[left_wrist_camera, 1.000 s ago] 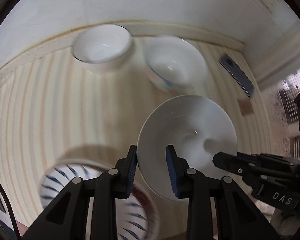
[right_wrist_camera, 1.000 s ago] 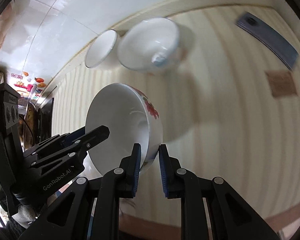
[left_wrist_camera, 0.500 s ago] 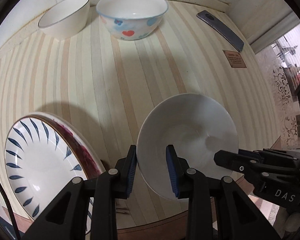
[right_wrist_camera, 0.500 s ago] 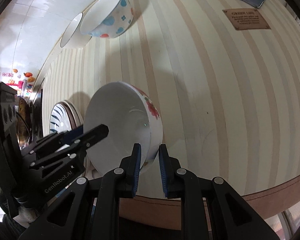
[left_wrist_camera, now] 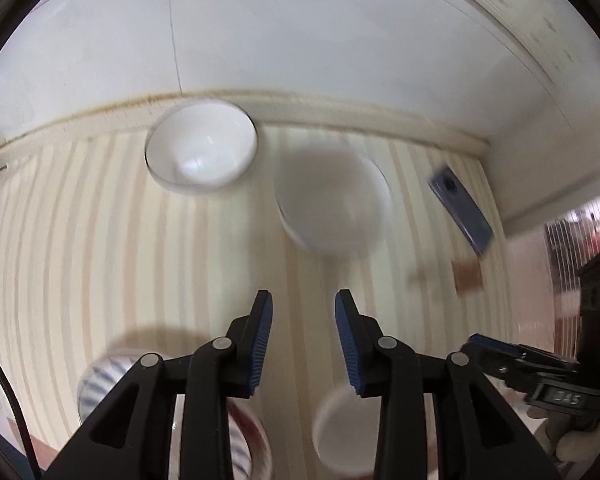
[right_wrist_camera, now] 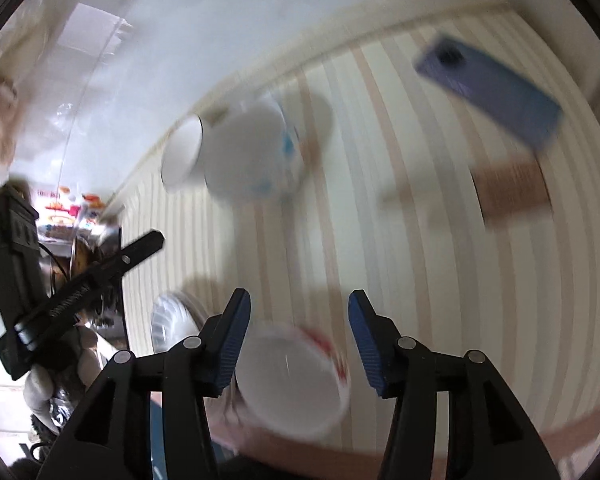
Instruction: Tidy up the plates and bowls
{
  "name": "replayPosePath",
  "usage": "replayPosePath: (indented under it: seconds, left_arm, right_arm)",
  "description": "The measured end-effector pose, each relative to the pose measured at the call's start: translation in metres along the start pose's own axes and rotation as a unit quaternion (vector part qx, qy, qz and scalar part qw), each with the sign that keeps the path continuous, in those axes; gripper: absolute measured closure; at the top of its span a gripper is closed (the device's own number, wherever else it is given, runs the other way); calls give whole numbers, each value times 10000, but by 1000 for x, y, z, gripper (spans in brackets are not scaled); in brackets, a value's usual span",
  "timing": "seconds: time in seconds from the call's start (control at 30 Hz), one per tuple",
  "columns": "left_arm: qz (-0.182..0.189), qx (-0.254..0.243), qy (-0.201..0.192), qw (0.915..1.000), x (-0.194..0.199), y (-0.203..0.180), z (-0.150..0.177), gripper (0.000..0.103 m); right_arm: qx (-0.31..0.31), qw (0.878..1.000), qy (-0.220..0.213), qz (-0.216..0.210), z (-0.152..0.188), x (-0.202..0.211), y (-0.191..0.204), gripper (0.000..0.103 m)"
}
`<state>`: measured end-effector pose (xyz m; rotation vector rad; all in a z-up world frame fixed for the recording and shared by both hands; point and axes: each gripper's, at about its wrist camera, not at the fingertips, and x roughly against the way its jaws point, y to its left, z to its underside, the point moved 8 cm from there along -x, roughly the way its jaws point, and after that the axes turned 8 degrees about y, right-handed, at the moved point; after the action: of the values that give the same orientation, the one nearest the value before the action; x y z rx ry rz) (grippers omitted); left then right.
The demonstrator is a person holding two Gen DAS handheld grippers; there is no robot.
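- jaws on the left gripper [left_wrist_camera: 303, 334] stand spread with nothing between them; the right gripper [right_wrist_camera: 299, 330] is spread wide too, and empty.
- red-flowered bowl [right_wrist_camera: 292, 376] sits on the striped tabletop [right_wrist_camera: 400, 280] just below and between the right jaws, near the front edge, free of both pads.
- blue-striped plate [left_wrist_camera: 100, 384] lies to the left of that bowl, partly hidden by the left gripper.
- well beyond, by the wall, a plain white bowl [left_wrist_camera: 201, 145] stands just beside a blue-patterned bowl [left_wrist_camera: 332, 204].
- a dark phone [right_wrist_camera: 488, 92] and a brown label [right_wrist_camera: 510, 192] lie off to the right.
- judged step: letting go and backing off. pull both grippers straight up and away so no pad clips the rim and tips the bowl toward the edge.
- writing: letters on the right gripper body are too blurred to read.
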<state>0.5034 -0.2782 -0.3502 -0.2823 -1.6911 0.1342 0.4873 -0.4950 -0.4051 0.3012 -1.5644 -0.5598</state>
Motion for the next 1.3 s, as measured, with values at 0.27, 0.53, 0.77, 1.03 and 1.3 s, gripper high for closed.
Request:
replayPosePath:
  seconds: [0.27,0.53,0.77,1.03,1.3]
  left_arm:
    - [18,138,278,9995,-47,15,-57,73]
    - [9,-92,419,9991,-86,4,-68,78]
    - [-25,-237,414,9989,-83,-5,-61,78]
    - [76,-473,264,9985,-40,-22,-32,78]
    - [192,-840,164,9961,5,-53,30,78]
  right_arm:
    - [46,9999,106,15,-106,-47,17,49]
    - [20,9996,152,231,-126,-89,15,88]
    - [55,9996,80,255,-114,-77,16,88]
    - [128,9997,-93,209,-72,-33,24,88]
    - [238,9992,-19,325,14,3,24,87]
